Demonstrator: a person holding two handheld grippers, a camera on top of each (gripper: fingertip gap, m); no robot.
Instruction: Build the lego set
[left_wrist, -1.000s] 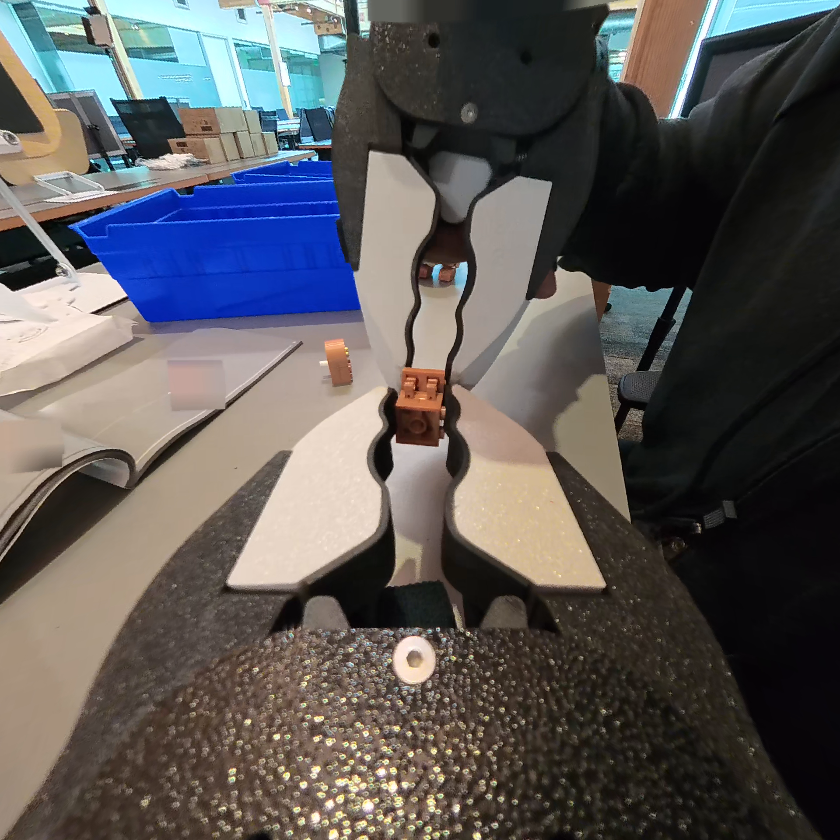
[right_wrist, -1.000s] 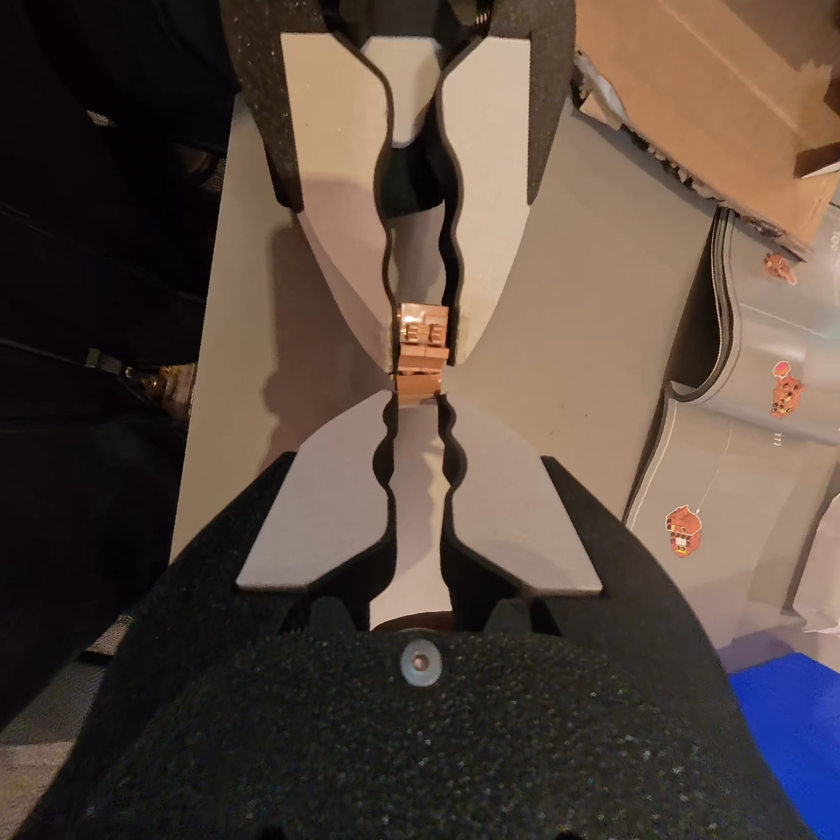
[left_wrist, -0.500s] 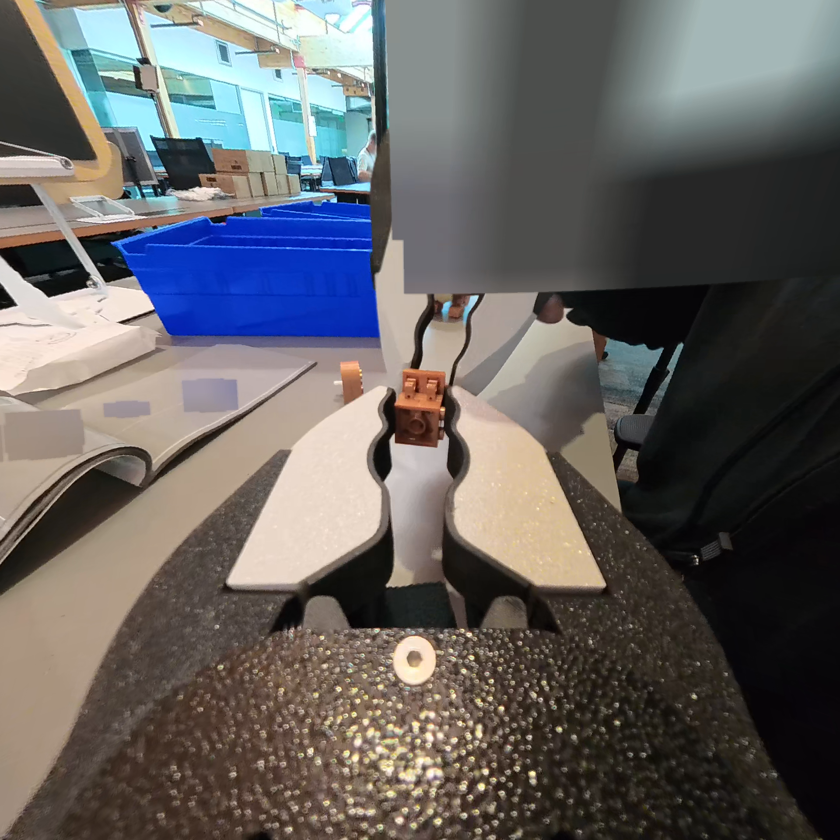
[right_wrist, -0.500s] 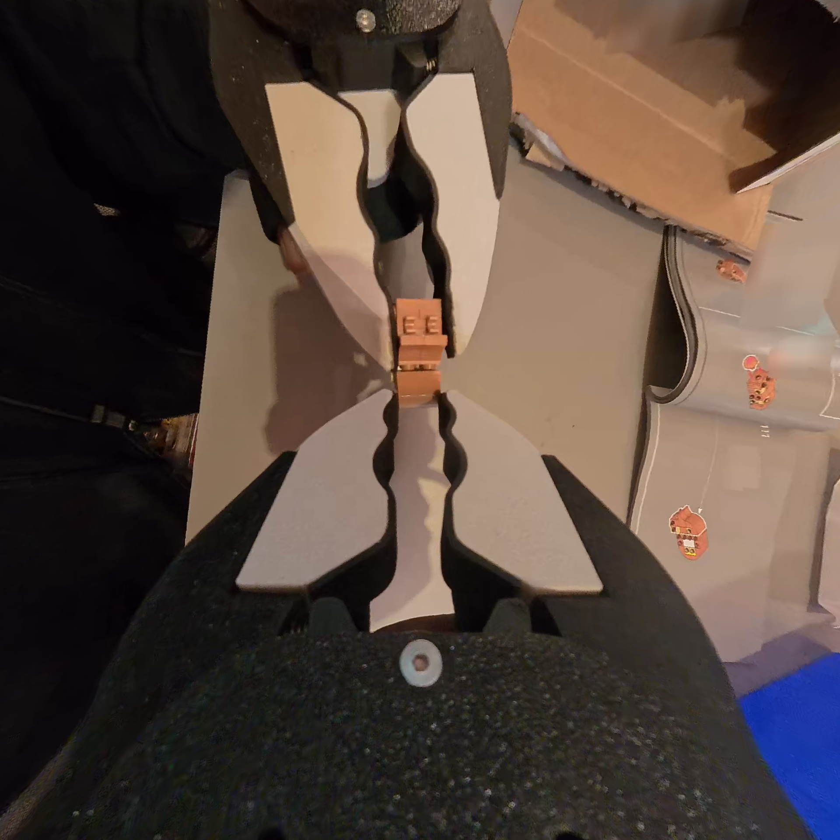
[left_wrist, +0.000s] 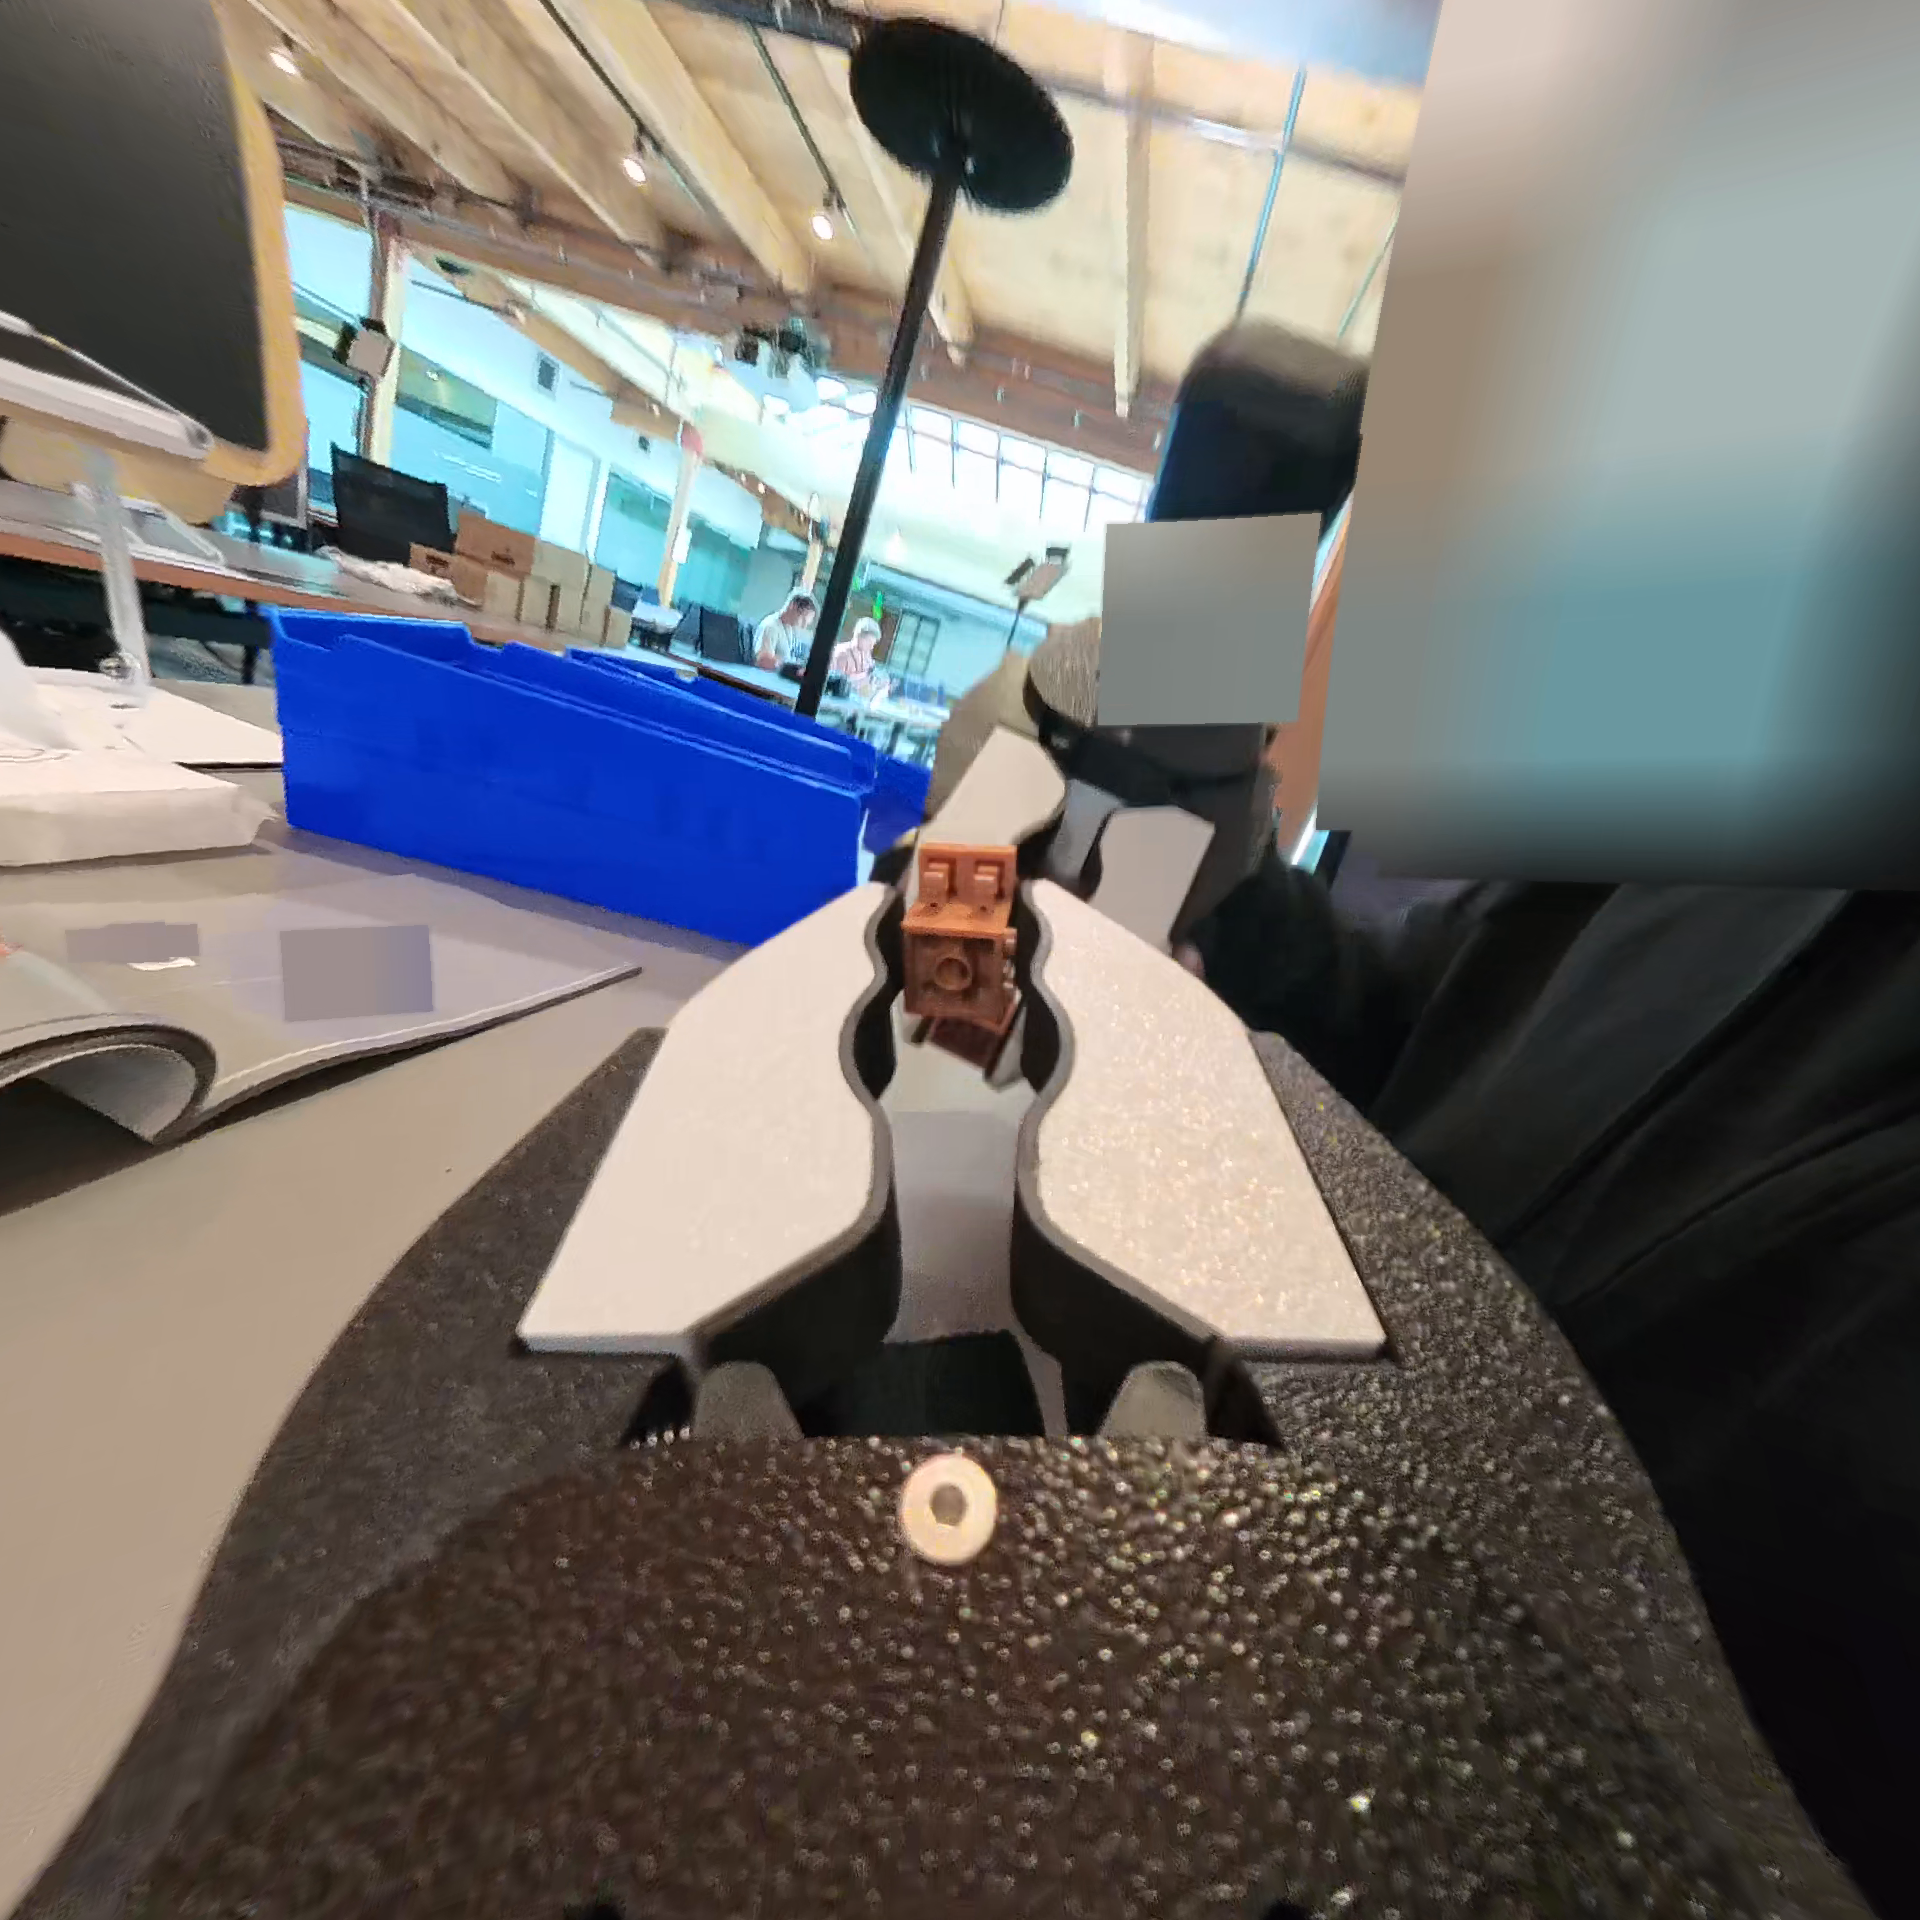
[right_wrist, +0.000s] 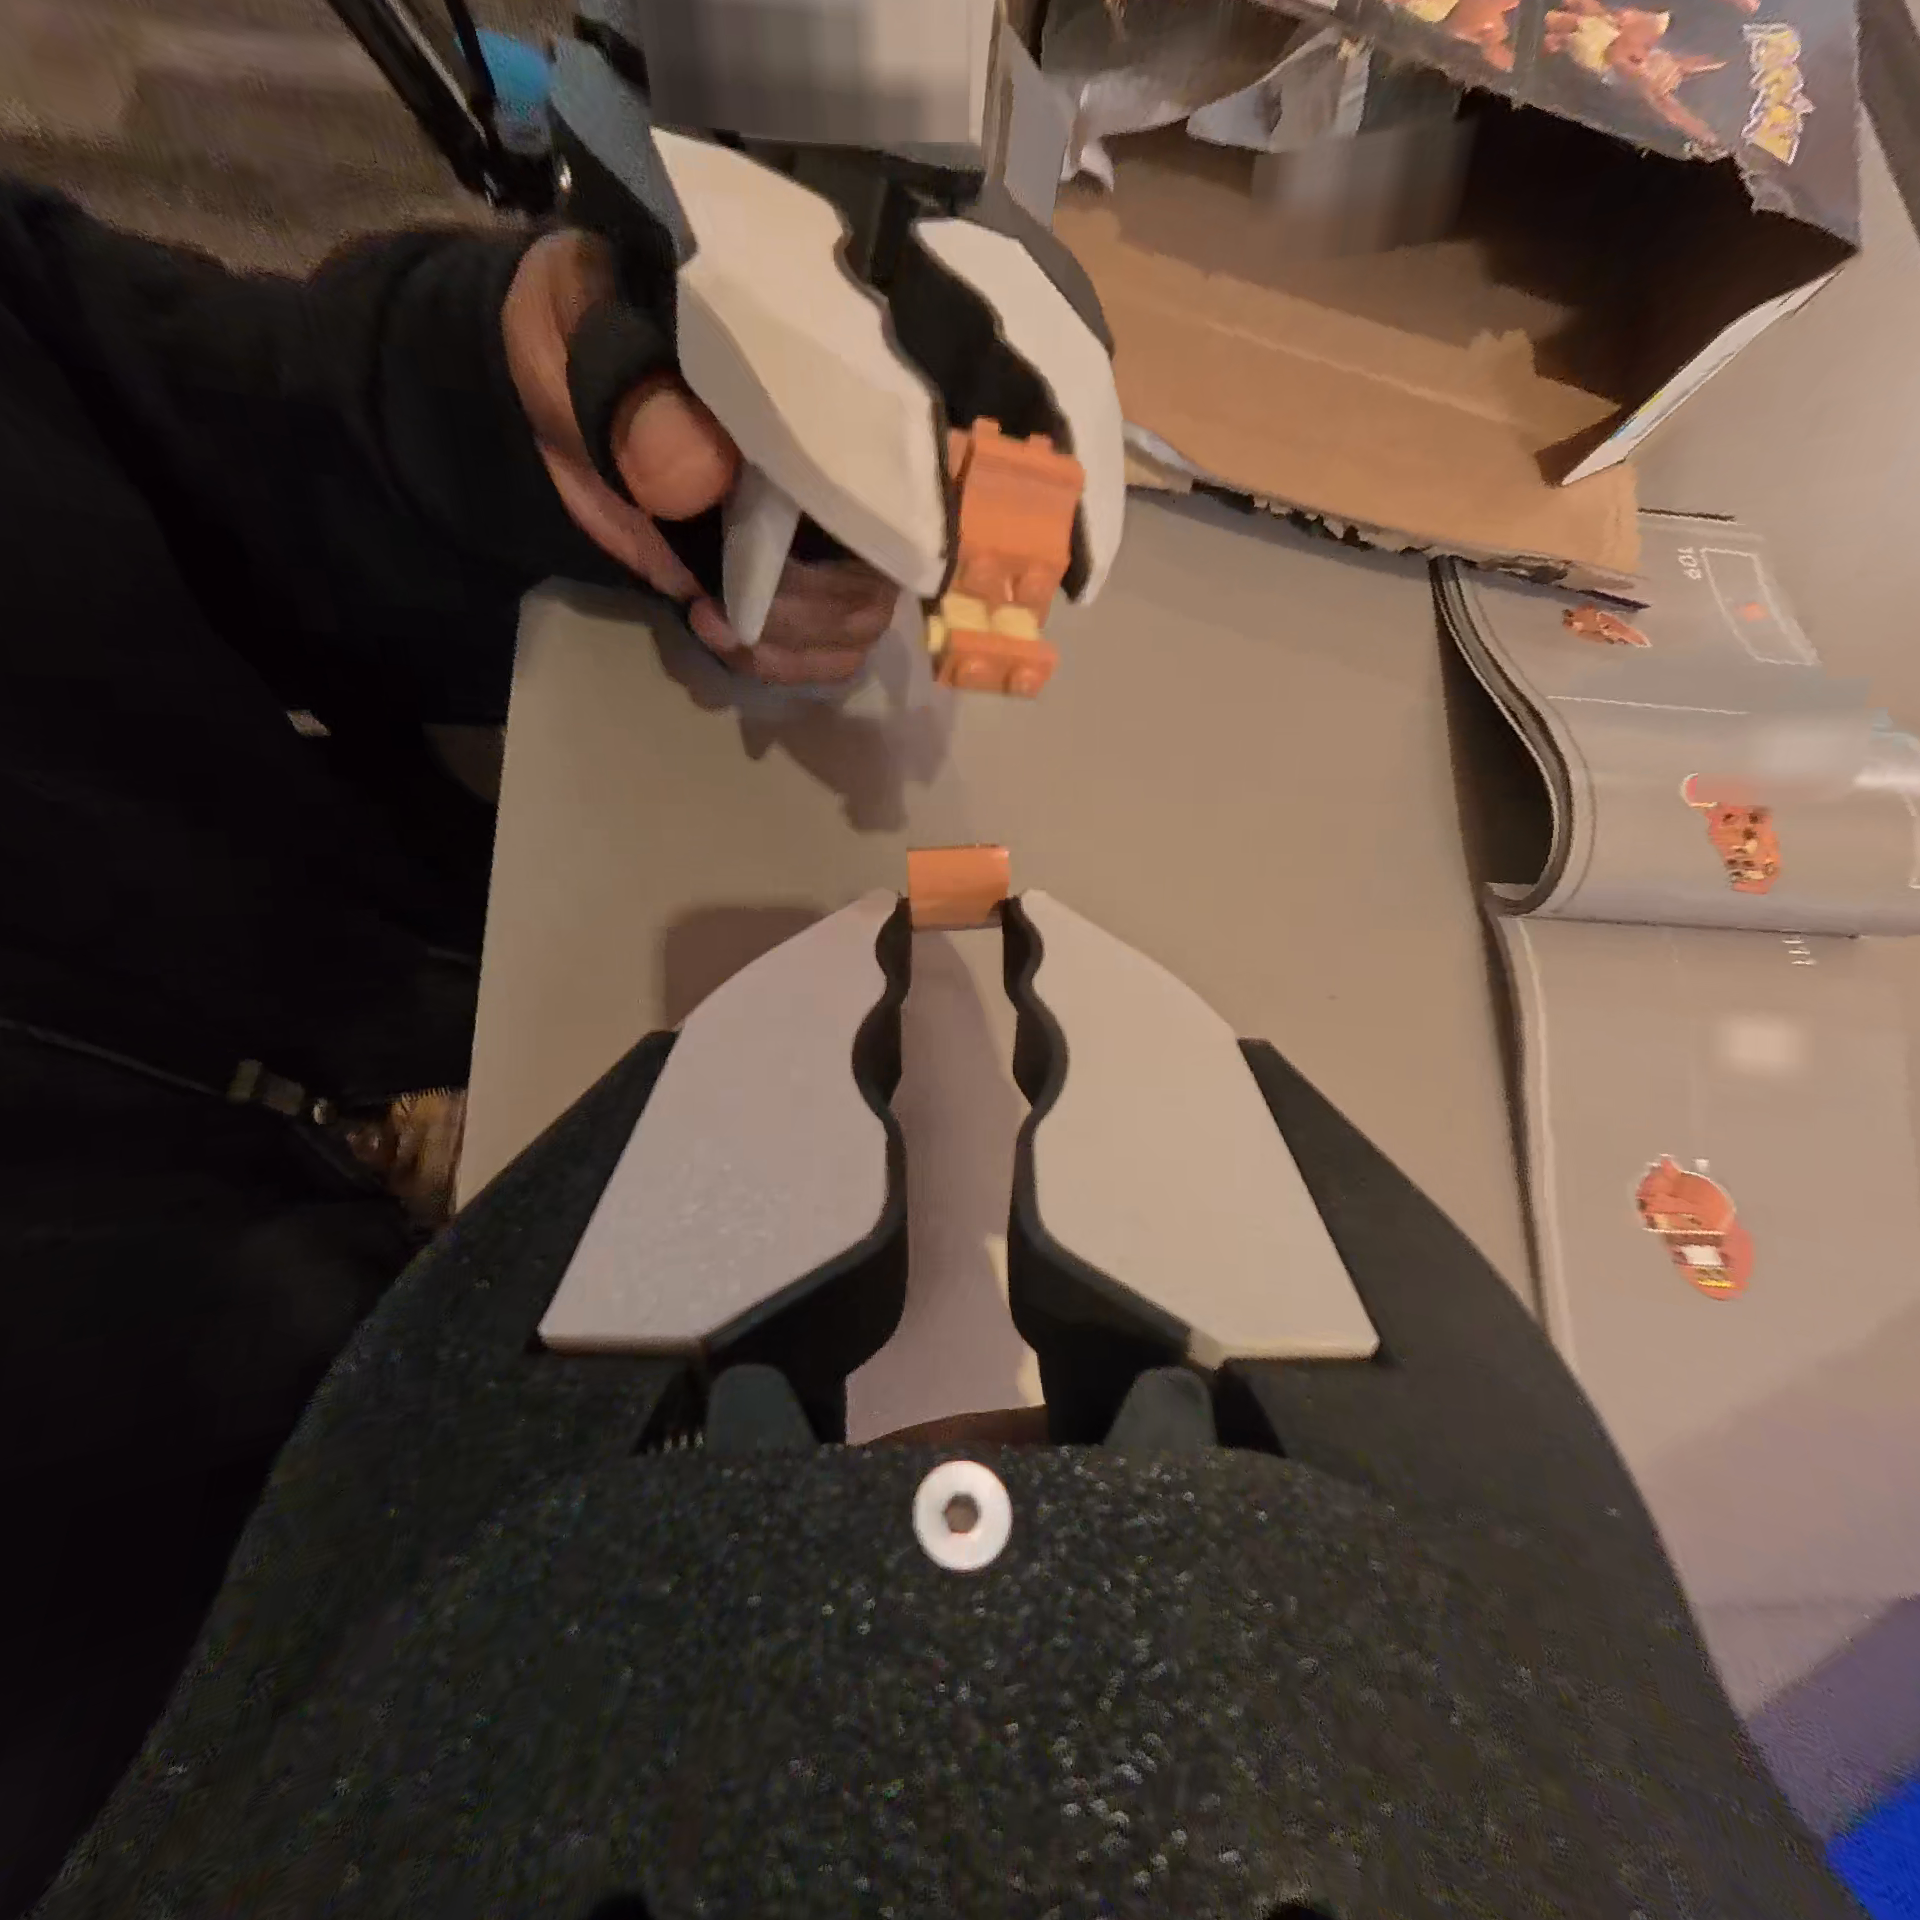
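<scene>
L gripper (left_wrist: 958, 935): clamped on brown brick assembly (left_wrist: 956, 961).
R gripper (right_wrist: 958, 914): clamped on small orange brick (right_wrist: 957, 883).
Below: grey tabletop (right_wrist: 1195, 779); open booklet (right_wrist: 1714, 831) nearby.

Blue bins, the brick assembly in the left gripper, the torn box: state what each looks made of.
Blue bins: likely moulded plastic, evenly coloured with a slight sheen and stepped rims.
Brown brick assembly, pressed between the left gripper's fingers: apparently hard plastic, smooth, with crisp studs.
Torn box: cardboard, matte brown inside with ragged edges, printed and seemingly glossy outside.
</scene>
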